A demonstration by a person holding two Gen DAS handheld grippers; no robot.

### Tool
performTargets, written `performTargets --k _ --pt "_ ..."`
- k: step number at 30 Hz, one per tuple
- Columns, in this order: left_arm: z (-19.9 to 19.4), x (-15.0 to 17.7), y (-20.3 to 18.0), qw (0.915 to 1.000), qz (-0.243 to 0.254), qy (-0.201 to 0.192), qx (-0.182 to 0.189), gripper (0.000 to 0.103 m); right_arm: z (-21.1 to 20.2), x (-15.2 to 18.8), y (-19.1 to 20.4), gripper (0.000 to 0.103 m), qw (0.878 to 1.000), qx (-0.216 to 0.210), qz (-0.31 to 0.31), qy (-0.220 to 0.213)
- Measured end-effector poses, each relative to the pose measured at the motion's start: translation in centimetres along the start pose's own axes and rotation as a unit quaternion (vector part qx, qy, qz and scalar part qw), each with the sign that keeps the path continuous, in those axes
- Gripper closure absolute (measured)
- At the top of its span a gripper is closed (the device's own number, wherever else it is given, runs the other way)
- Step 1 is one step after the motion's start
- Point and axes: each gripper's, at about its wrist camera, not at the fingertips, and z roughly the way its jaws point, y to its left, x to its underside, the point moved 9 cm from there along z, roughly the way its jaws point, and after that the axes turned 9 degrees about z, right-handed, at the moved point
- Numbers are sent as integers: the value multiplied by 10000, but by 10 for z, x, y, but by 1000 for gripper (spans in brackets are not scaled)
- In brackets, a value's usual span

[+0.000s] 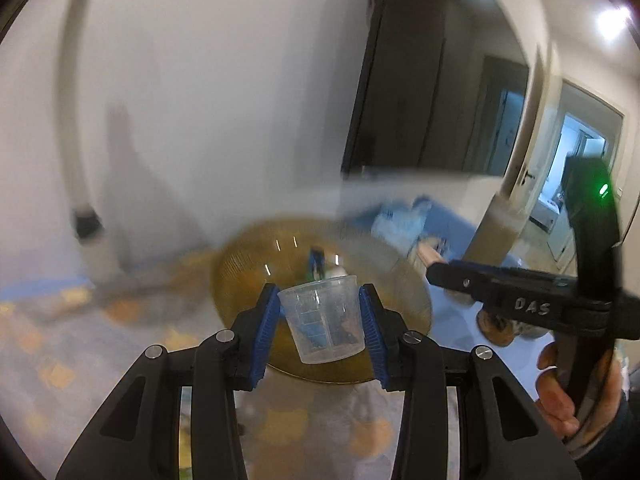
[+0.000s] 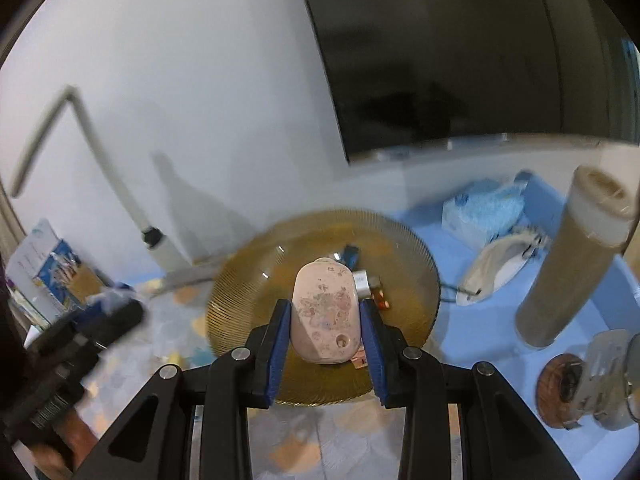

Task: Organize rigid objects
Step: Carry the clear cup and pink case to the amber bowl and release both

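Note:
My left gripper (image 1: 320, 320) is shut on a clear plastic measuring cup (image 1: 322, 320), held upright above an amber ribbed glass bowl (image 1: 240, 252). In the right wrist view my right gripper (image 2: 325, 328) is shut on a worn pale pink rounded case (image 2: 324, 316) over the same amber bowl (image 2: 240, 288). Small items lie inside the bowl, among them a blue piece (image 2: 351, 254) and a small reddish piece (image 2: 382, 300). The right gripper's black body (image 1: 520, 292) and the hand holding it show at the right of the left wrist view.
A tall tan cylinder (image 2: 576, 256) with a white cap stands on the blue mat at right. Beside it lie a white iron (image 2: 496, 268), a blue-white packet (image 2: 484, 208) and a round wooden piece (image 2: 560, 384). A dark TV screen (image 2: 460, 60) hangs on the white wall. Books (image 2: 44, 268) lean at left.

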Motion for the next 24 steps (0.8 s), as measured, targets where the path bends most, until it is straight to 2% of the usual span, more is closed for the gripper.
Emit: performTargets --k 4,5,6,7,8,10,12,17,19,21,24 --pt "44 14 -1 9993 -167 334 79 65 30 7 -7 69 9989 -64 152 446" --pt "49 15 -3 9991 -171 352 139 55 36 8 -6 69 9986 -42 116 513" --pt "52 16 -4 9990 -134 408 138 28 39 10 -7 68 9984 -40 93 563" --pt "50 16 -3 9991 -120 412 55 18 43 11 -5 66 9978 -129 51 648" --pt "45 15 -1 9994 -129 329 -21 14 44 13 -5 60 9972 -228 37 711" --pt "31 19 4 9994 -181 279 56 14 40 16 -6 57 9966 -399 69 715" --pt "12 24 14 9991 -346 242 86 14 31 19 -9 57 9973 -388 29 624" --pt "-53 42 49 9968 -769 51 -201 14 11 38 7 57 9951 -711 -107 684" --pt "-80 56 61 9953 -845 -17 -470 14 0 54 25 55 9932 -862 -338 706" --pt "-102 78 72 9924 -924 13 -807 13 -6 73 43 44 9902 -1037 -526 774" --pt "-125 126 93 9845 -1025 285 -1393 12 -3 117 73 42 9844 -1199 -819 991"
